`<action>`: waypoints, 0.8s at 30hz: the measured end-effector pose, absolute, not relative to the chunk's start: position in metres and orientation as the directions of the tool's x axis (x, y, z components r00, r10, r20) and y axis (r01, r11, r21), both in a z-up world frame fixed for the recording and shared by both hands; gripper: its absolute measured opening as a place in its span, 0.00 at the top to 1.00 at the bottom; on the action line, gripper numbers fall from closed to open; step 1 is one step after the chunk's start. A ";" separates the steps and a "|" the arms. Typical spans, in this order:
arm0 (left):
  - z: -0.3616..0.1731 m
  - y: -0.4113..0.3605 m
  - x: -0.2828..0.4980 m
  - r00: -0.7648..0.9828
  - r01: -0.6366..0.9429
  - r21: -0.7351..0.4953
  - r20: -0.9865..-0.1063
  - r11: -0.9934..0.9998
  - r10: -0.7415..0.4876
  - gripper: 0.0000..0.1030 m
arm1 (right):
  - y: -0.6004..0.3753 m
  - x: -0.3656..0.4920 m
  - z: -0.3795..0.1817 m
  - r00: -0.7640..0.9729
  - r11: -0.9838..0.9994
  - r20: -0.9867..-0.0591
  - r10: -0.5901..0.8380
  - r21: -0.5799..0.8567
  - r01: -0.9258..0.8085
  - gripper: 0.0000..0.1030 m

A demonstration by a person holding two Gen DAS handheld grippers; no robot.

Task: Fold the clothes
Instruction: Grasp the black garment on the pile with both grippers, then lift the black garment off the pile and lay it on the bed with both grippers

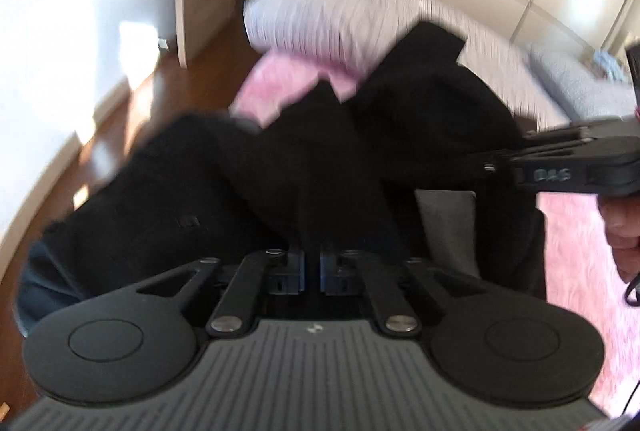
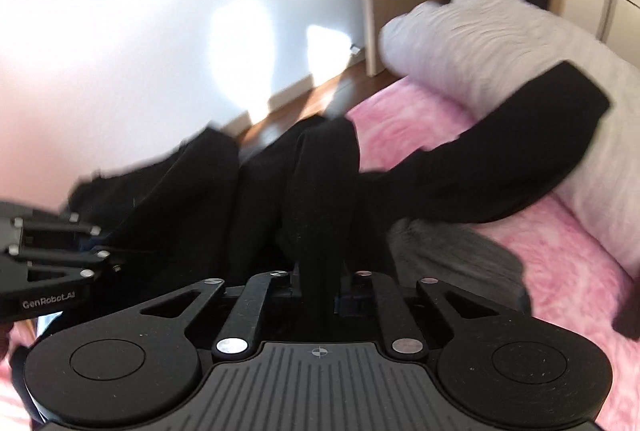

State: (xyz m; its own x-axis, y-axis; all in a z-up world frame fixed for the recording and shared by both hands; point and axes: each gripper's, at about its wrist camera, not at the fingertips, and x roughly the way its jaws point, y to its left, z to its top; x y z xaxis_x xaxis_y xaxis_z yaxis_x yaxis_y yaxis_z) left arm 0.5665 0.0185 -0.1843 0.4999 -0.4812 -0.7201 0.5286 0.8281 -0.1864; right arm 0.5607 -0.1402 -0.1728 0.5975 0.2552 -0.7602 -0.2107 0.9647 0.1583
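Over the bed, both views blurred:
Garment: black garment held up above the pink blanket, bunched btwn the two grippers; one long part trails off to the right across blanket and onto the white duvet.
L gripper: left gripper has fingers drawn nearly together w/ black cloth running down into the gap, pinching it; in right wrist view it comes in from the left edge, tips buried in cloth.
R gripper: right gripper pressed onto a fold of the black cloth, cloth fills the gap; in left wrist view it enters from the right, tips against the garment.
Hand: a person's hand under the R gripper body.
Under garment: grey fabric lying on blanket, partly covered.
Bkgd: wood floor, white wall.
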 end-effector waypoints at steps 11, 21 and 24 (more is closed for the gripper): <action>-0.028 -0.006 0.480 0.661 0.605 -0.187 -0.425 0.774 -0.619 0.99 | -0.250 0.393 -0.022 0.831 0.978 -0.536 0.152 0.206 -0.046 0.93; 0.053 -0.147 0.269 0.542 0.786 -0.173 -0.265 0.593 -0.797 0.99 | -0.383 0.138 0.000 0.846 0.937 -0.533 -0.021 0.284 0.202 0.93; 0.050 -0.205 0.193 0.410 0.857 -0.214 -0.267 0.469 -0.872 0.99 | -0.430 0.057 0.003 0.822 0.924 -0.556 -0.123 0.237 0.299 0.93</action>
State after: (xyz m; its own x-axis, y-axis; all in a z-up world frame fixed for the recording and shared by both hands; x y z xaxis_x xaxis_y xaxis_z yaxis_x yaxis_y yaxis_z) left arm 0.1927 -0.2055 0.0503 0.4102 -0.8722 -0.2665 0.8570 0.4686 -0.2144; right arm 0.0573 -0.4300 0.0029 0.8222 -0.1230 -0.5558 0.2987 0.9244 0.2373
